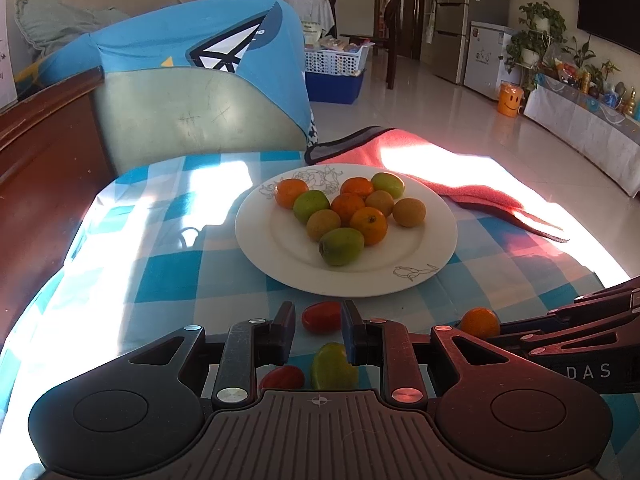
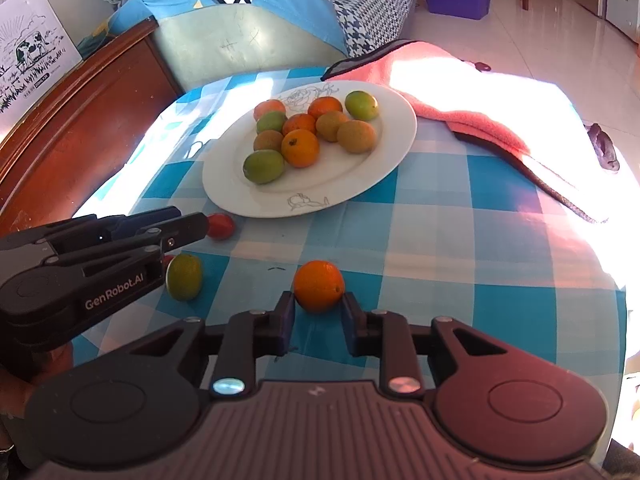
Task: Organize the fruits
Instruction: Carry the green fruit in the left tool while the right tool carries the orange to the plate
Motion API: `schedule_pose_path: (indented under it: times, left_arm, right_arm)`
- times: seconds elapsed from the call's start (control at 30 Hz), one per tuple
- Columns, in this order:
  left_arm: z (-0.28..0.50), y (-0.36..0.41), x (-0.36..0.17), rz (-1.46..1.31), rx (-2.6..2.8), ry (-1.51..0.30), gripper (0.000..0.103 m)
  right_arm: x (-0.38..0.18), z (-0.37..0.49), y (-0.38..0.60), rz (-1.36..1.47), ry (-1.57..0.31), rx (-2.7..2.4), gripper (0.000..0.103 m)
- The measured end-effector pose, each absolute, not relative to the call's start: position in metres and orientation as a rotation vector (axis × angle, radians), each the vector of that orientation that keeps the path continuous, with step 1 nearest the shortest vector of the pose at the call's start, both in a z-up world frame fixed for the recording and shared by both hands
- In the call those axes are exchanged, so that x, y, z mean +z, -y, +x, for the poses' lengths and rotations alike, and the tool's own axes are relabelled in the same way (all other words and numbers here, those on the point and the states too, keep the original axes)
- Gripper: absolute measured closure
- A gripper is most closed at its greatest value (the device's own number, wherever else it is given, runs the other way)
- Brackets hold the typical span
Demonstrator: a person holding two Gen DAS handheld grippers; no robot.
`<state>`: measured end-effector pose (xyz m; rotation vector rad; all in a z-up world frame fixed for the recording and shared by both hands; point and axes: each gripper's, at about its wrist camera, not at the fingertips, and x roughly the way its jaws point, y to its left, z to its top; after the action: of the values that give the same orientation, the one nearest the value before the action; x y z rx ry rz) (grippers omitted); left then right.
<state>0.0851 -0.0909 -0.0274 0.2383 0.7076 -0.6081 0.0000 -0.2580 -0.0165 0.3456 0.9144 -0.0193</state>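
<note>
On the left we hold the left gripper [image 1: 318, 322] with its jaws parted around a red tomato [image 1: 321, 317] on the checked bench [image 2: 440, 240], a green fruit [image 1: 333, 366] just beneath. Beyond, the white plate [image 1: 436, 240] carries piled fruits. To the right, our right gripper [image 2: 319, 307] has its jaws spread either side of an orange [image 2: 318, 285], fingers apparently touching it.

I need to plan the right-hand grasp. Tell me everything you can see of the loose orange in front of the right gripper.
The loose orange is small, round and bright orange with a dimpled peel and one dark speck low on its right side. It sits whole on the checked tablecloth, apart from the plate, just ahead of the open right gripper, centred between its fingertips. Whether they touch it is unclear.
</note>
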Motion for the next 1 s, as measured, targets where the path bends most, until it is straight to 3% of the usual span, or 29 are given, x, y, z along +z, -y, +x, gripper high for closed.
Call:
schedule_pose_path:
  times: [0.57,0.9,1.0]
  left_arm:
    - [0.073,0.071,-0.033,0.233,-0.668,-0.714,0.074]
    - [0.061,0.090,-0.040,0.375,-0.669,-0.670,0.074]
    - [0.057,0.097,-0.042,0.414,-0.666,-0.659,0.079]
  right_arm:
    - [-0.016,0.002,0.257,0.366,-0.935,-0.020,0.078]
    - [-0.016,0.002,0.254,0.359,-0.934,-0.015,0.078]
    - [-0.015,0.003,0.255,0.366,-0.934,-0.013,0.078]
